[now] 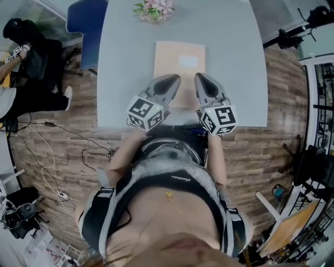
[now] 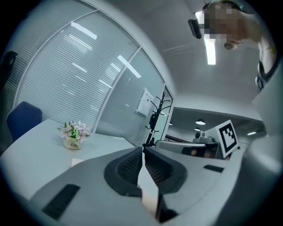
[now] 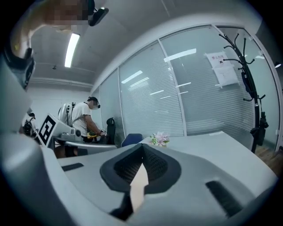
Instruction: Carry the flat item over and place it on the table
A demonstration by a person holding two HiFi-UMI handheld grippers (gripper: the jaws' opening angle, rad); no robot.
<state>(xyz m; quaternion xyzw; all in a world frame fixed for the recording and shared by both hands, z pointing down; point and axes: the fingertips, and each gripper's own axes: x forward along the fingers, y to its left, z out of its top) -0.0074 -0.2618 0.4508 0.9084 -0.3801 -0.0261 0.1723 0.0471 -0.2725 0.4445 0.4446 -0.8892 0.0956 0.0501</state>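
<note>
And there the flat envelope was seen lying on the grey table, squarely in the middle. Its white label was turned up, and a small pot of flowers was set beyond it at the far edge. The left gripper and the right gripper were held side by side over the envelope's near edge, tips pointed toward the flowers. Both pairs of jaws were found closed tip to tip, with nothing gripped. A pale sliver was caught in the gap behind each pair of tips, possibly the envelope glimpsed underneath. A blue chair was parked at the table's far left corner.
</note>
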